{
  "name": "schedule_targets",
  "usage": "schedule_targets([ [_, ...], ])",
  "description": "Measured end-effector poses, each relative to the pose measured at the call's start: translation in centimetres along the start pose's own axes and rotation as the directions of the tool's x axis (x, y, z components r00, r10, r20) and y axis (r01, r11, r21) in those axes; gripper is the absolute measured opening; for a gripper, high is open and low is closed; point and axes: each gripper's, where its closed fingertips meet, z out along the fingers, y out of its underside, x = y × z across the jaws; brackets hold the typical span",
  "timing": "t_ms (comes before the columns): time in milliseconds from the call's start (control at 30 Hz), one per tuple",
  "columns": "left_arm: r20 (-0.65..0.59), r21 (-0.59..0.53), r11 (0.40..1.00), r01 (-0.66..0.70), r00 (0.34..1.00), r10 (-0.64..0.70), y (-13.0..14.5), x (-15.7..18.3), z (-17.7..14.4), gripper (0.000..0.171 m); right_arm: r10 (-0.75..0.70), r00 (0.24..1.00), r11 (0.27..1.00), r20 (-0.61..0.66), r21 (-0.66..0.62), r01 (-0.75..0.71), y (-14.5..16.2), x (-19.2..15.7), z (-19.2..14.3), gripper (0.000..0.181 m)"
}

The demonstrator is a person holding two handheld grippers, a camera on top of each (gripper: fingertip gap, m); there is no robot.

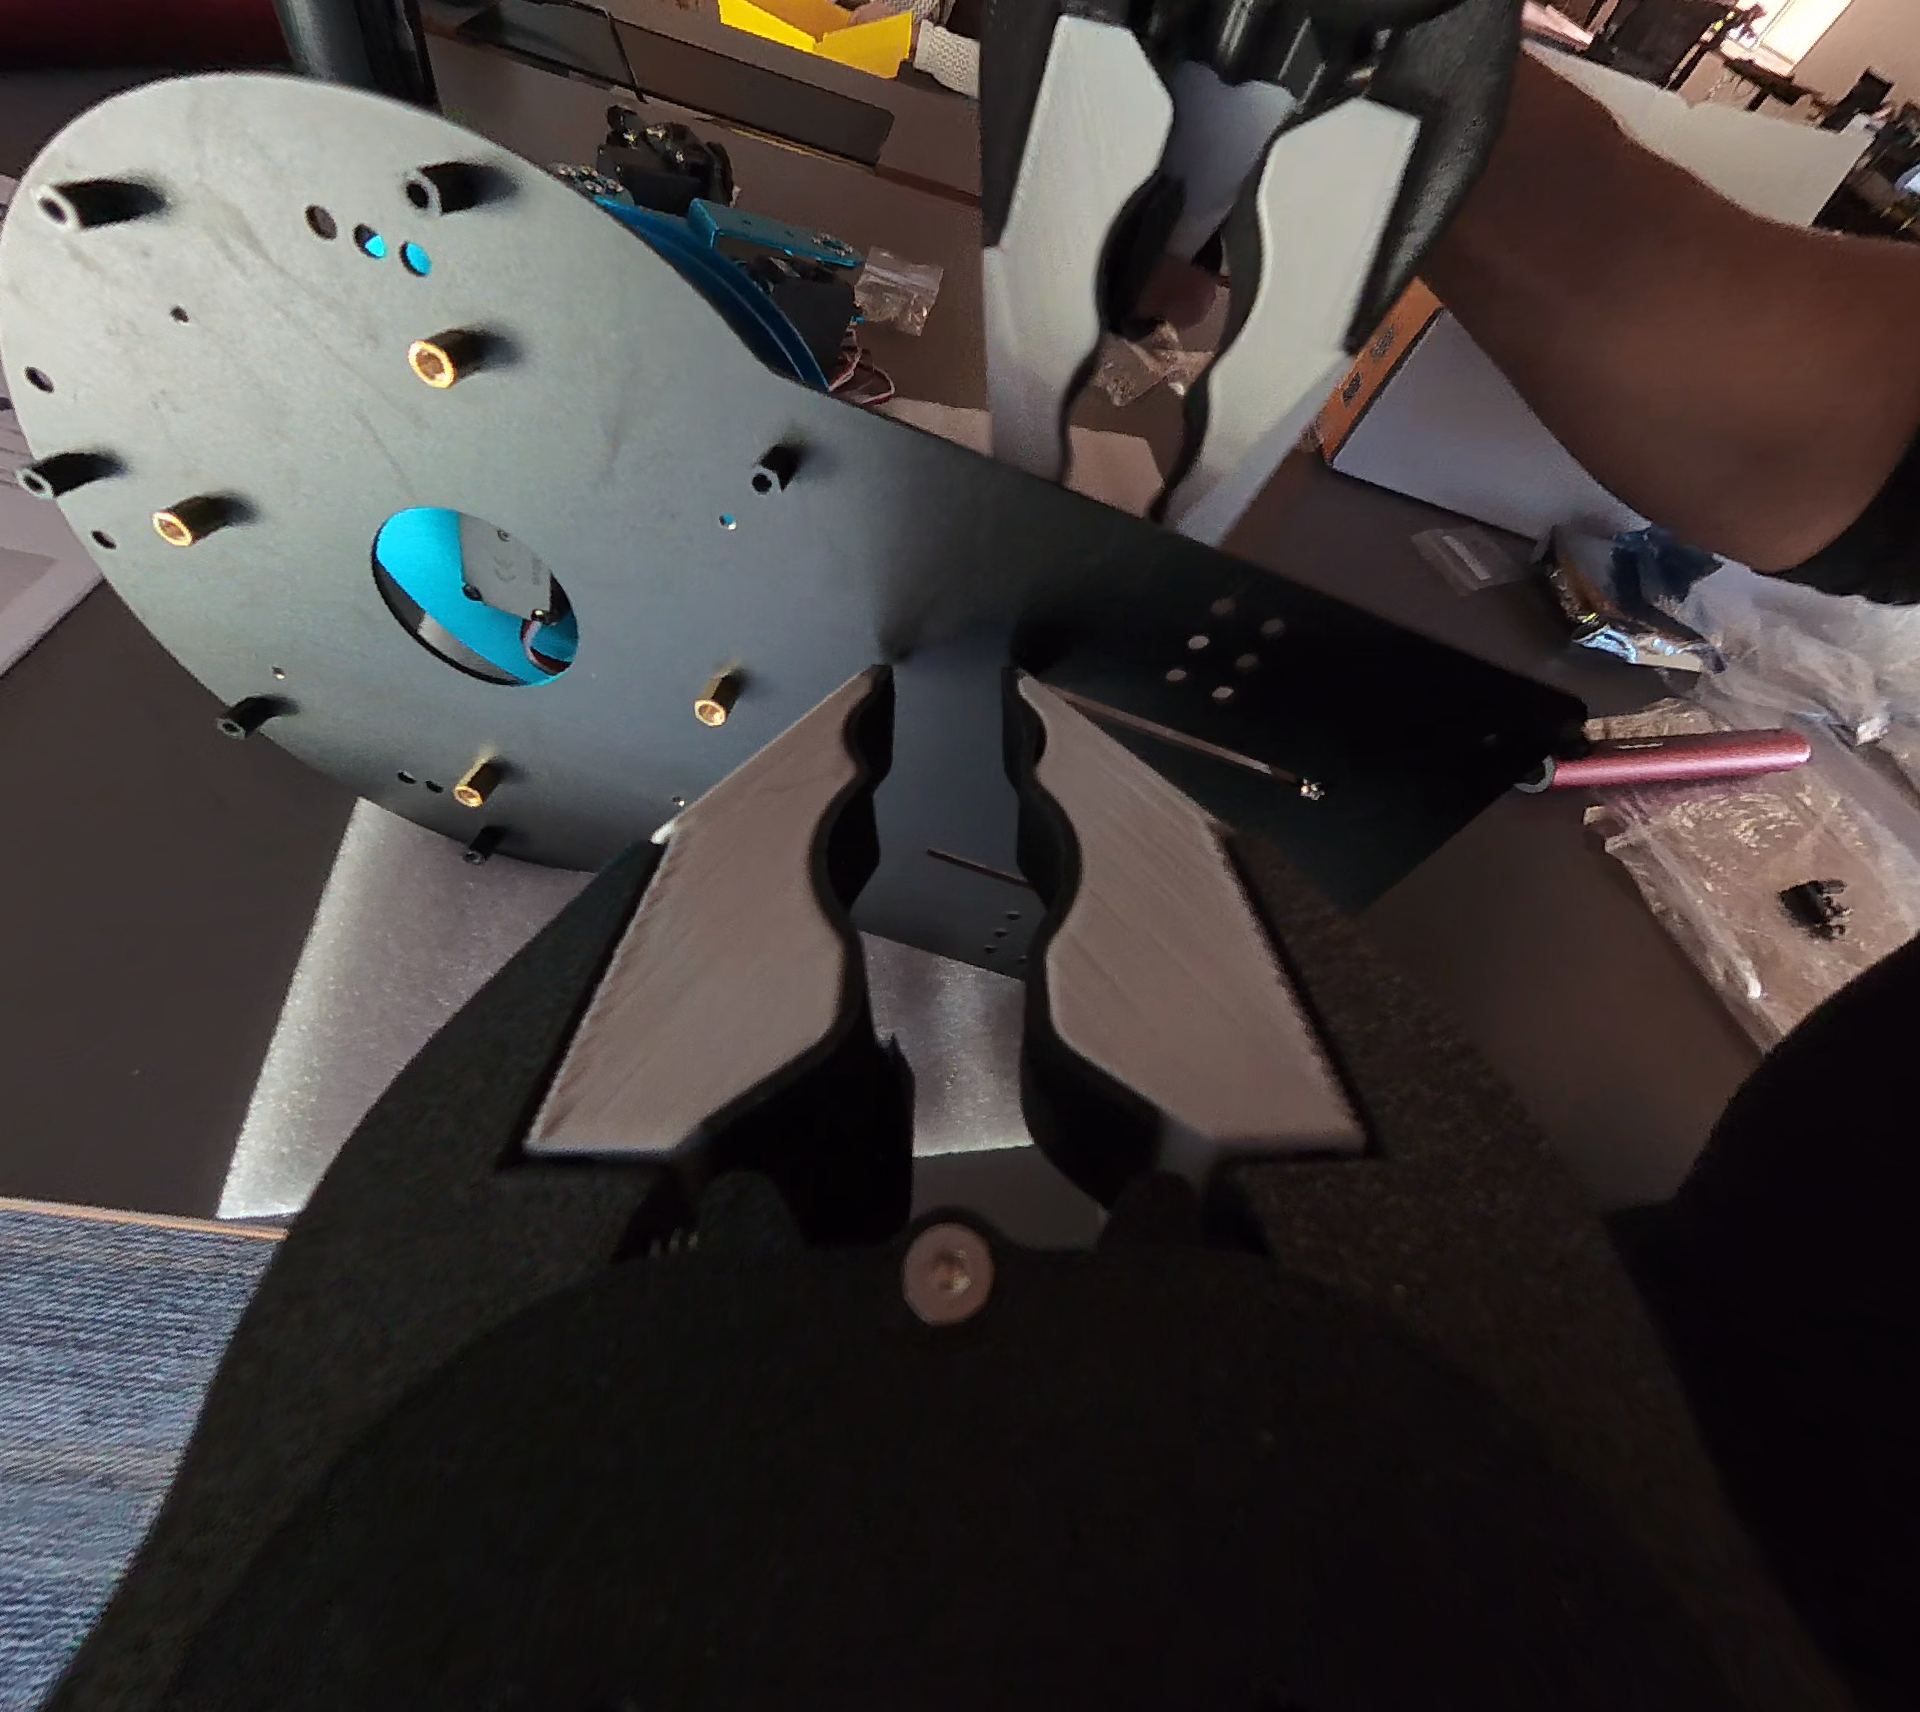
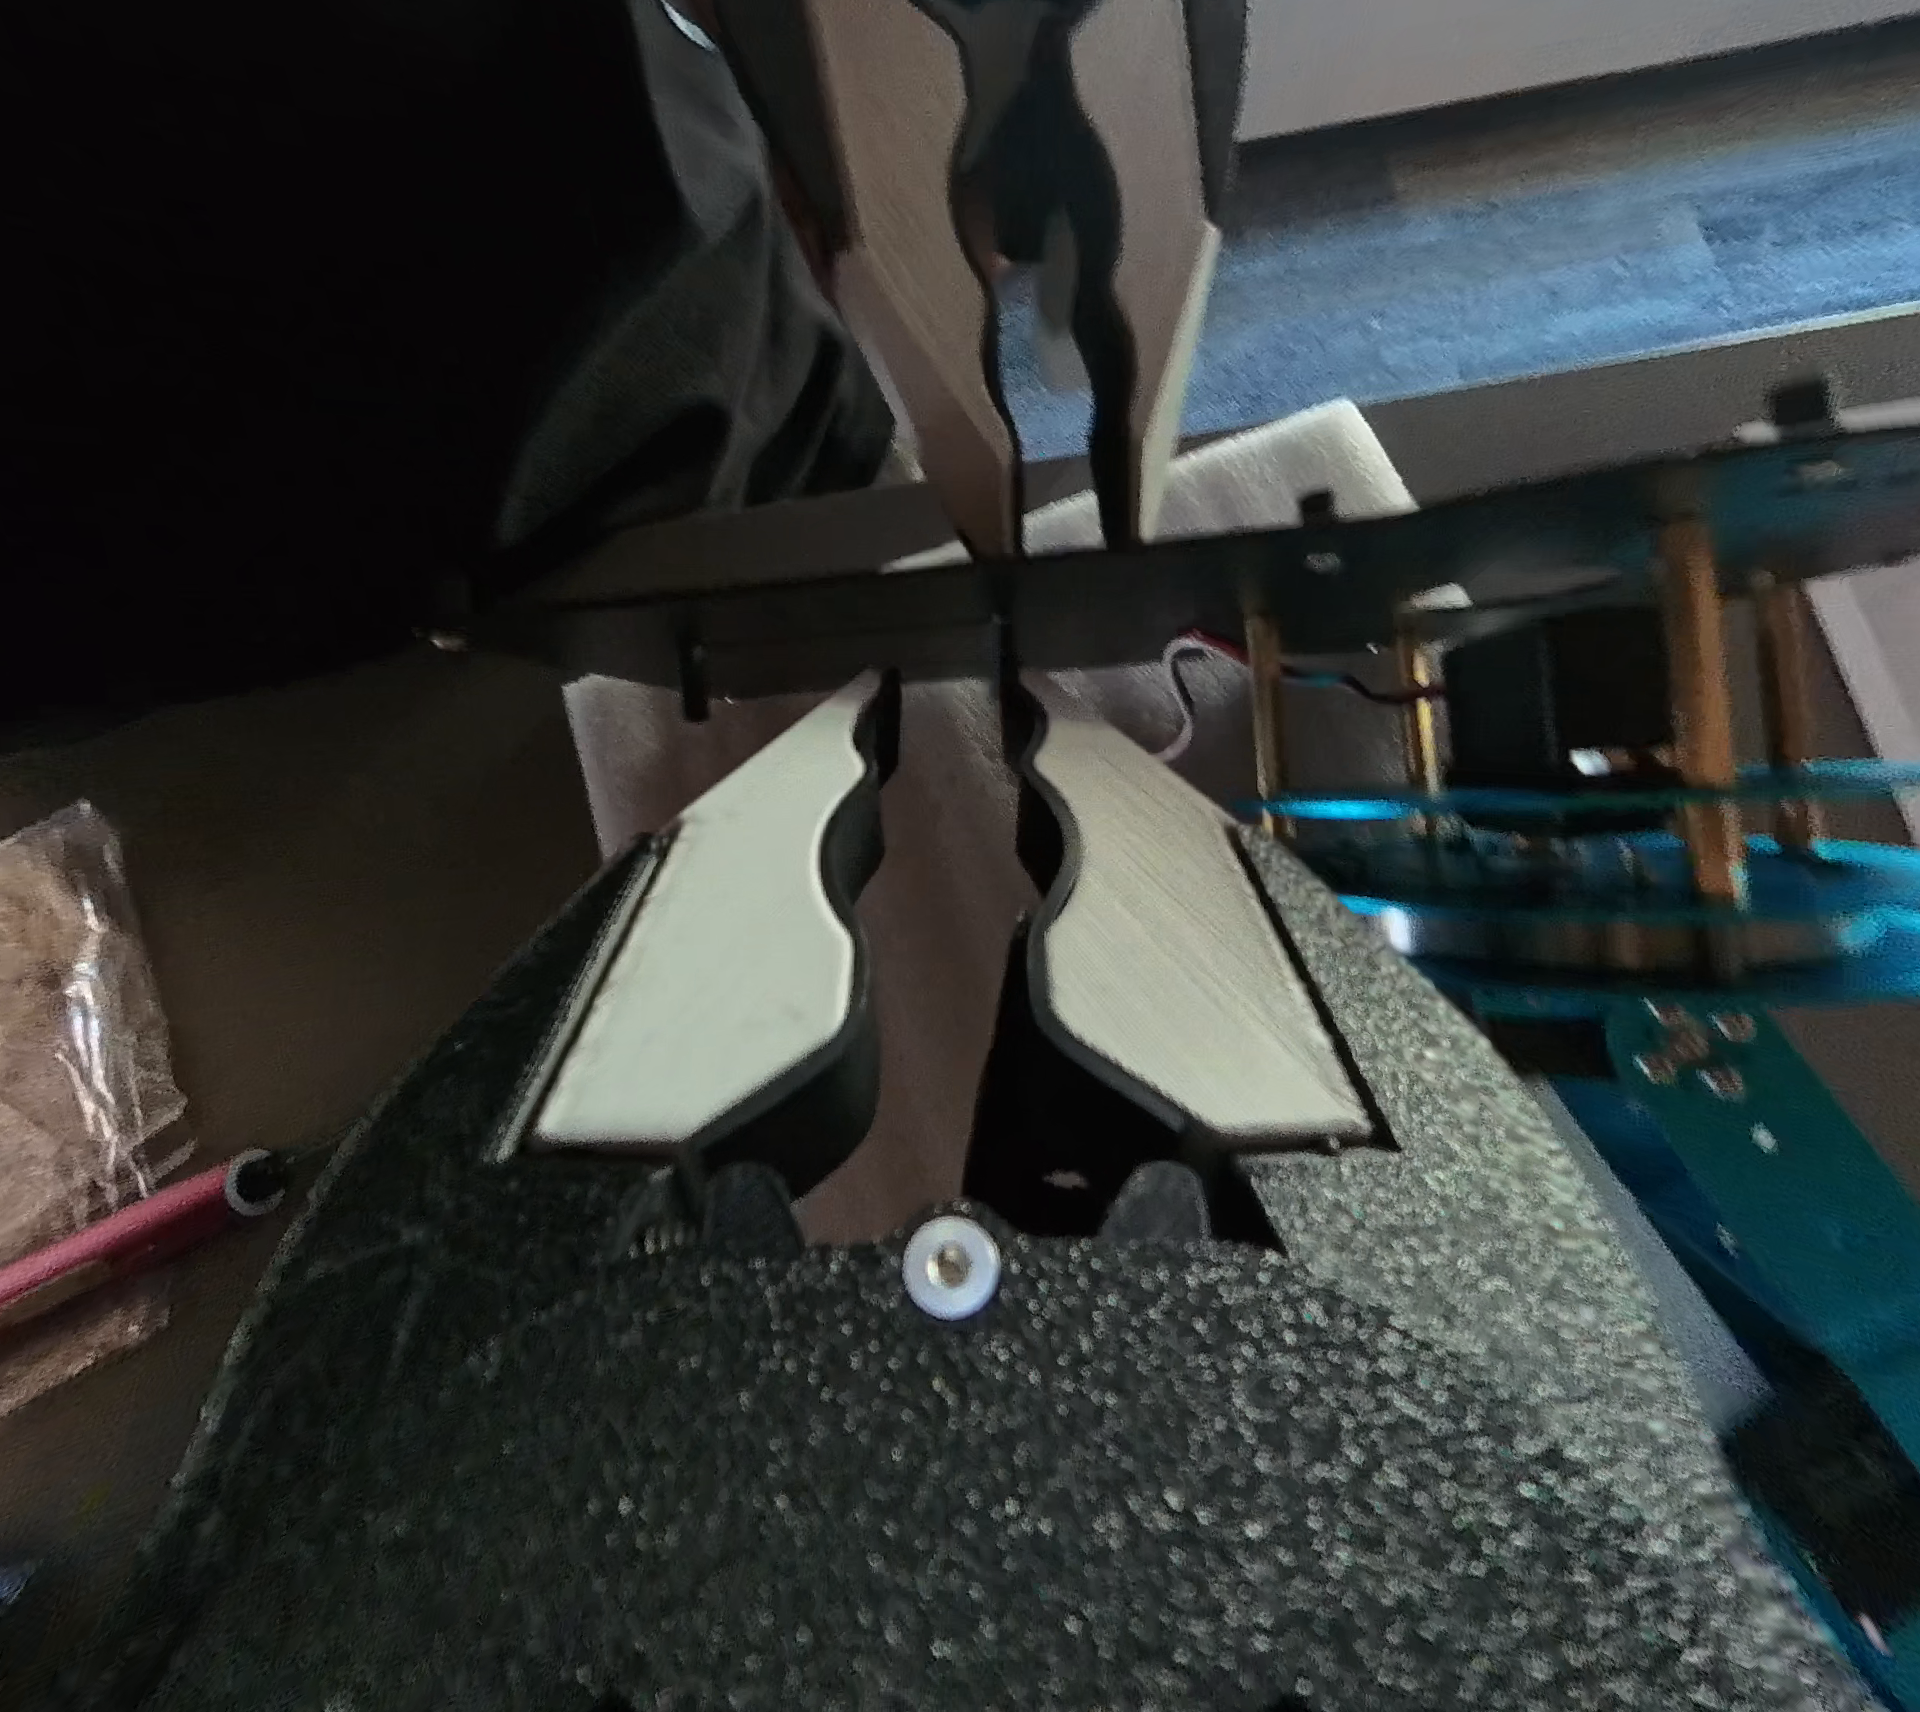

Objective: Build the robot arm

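your left tool [image 1: 951, 706] sits at the near edge of the black plate [image 1: 436, 457], its fingers a narrow gap apart with the plate's flat tab running between them; whether they actually pinch it you cannot tell from either view. the plate's long axis runs from the round, standoff-studded end at far left to the rectangular tab at right. your right tool [image 1: 1127, 467] comes down on the same tab from the far side, jaws slightly parted, tips at the plate's far edge, contact unclear. in the right wrist view the plate [image 2: 790, 613] is seen edge-on between both tools [image 2: 951, 696], raised on brass standoffs [image 2: 1704, 706] over blue plates [image 2: 1621, 831] to the right. white foam [image 1: 343, 1018] lies under it on the tabletop [image 1: 156, 883]. a pink-handled screwdriver [image 1: 1683, 763] lies just right of the tab, plastic bags [image 1: 1787, 654] beyond.
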Motion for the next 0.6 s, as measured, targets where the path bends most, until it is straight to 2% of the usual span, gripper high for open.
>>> schedule_targets([
  [67, 0.000, 0.005, 1.000, -0.010, 1.000, 0.010, -0.1, 0.1, -0.1, 0.017, -0.018, 1.000, 1.000, -0.002, 0.022, 0.018, -0.4, 0.1, 0.6, 0.013],
  [167, 0.002, 0.000, 1.000, -0.012, 1.000, 0.012, 0.0, 0.1, 0.0, 0.017, 0.026, 1.000, 1.000, -0.012, 0.007, -0.025, 0.3, 0.9, 0.1, 0.021],
  [300, 0.006, -0.009, 1.000, -0.029, 1.000, 0.029, -0.1, 0.1, 0.1, 0.018, 0.014, 0.999, 0.999, -0.039, 0.051, -0.012, -0.2, 0.6, -0.9, 0.019],
  [467, 0.005, -0.011, 0.999, -0.036, 0.999, 0.036, -0.1, 0.1, 0.2, 0.017, -0.005, 1.000, 1.000, -0.018, -0.029, 0.005, 0.9, 0.3, 1.8, 0.023],
  [600, 0.007, -0.015, 0.999, -0.046, 0.999, 0.046, -0.2, 0.2, 0.2, 0.017, 0.004, 0.999, 1.000, -0.047, -0.013, -0.005, 0.7, 0.7, 0.4, 0.022],
])
